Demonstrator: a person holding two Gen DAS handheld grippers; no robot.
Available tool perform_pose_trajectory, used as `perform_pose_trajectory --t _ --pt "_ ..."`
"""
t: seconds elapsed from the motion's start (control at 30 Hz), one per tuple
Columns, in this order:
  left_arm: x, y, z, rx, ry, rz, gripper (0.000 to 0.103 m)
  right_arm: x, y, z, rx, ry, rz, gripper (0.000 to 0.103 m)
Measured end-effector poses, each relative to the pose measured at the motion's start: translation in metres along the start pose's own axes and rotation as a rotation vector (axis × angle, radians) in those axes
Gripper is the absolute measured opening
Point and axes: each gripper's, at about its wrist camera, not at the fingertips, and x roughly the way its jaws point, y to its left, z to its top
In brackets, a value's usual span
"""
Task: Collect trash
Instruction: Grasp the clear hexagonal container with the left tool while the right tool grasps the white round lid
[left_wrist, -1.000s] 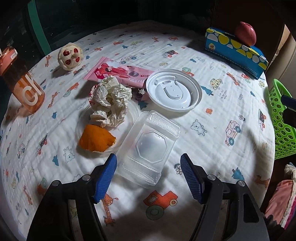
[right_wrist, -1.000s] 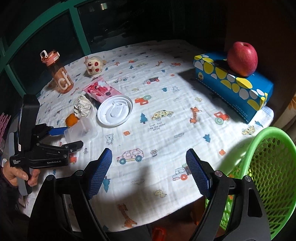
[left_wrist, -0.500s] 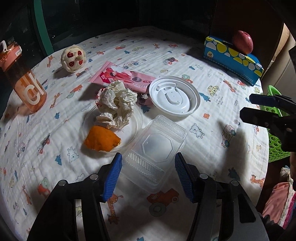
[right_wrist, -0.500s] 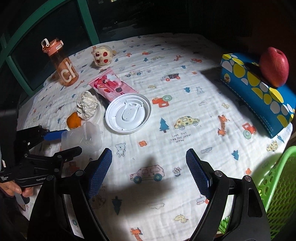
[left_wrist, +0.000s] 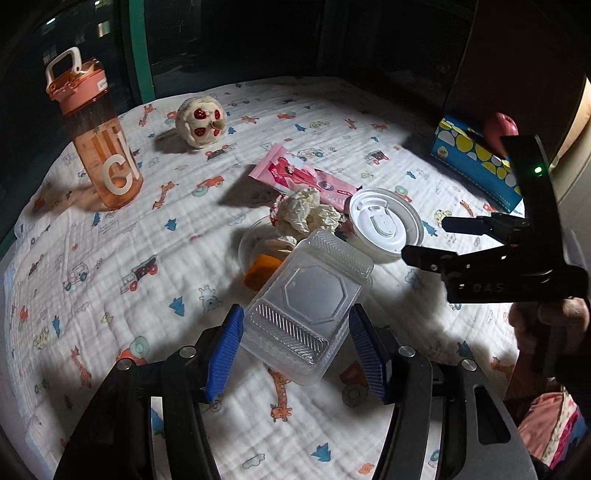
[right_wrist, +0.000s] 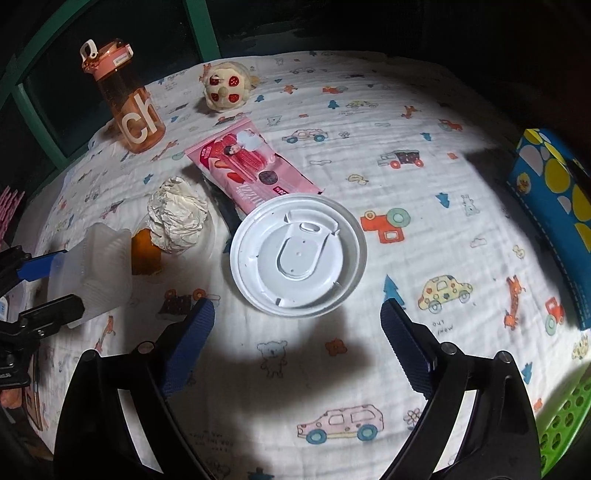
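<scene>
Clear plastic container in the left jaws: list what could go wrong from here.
1. The clear plastic container is thin and sits tilted between the left gripper pads; it could buckle or slip out.
2. The right gripper, jaws opening with nothing between them, hangs near the white lid; that flat lid may slide on the cloth rather than lift.

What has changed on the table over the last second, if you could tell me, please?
The left tongs closed on the clear plastic box and lifted it off the cloth. The right tongs came across to the white lid, their jaws opening, nothing between them. The crumpled paper, pink wrapper and bottle stayed put.
</scene>
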Motion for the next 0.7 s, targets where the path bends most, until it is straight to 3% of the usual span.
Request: perform_pose_trajectory --t 0.47,0.7 --pt "-0.003 0.008 0.005 -0.030 -0.016 -0.013 0.057 0.040 0.000 0.012 0.010 0.057 -0.013 0.093" --pt "-0.002 0.006 0.007 -0.028 -0.014 -0.015 0.057 0.038 0.001 0.013 0.017 0.044 -0.003 0.089"
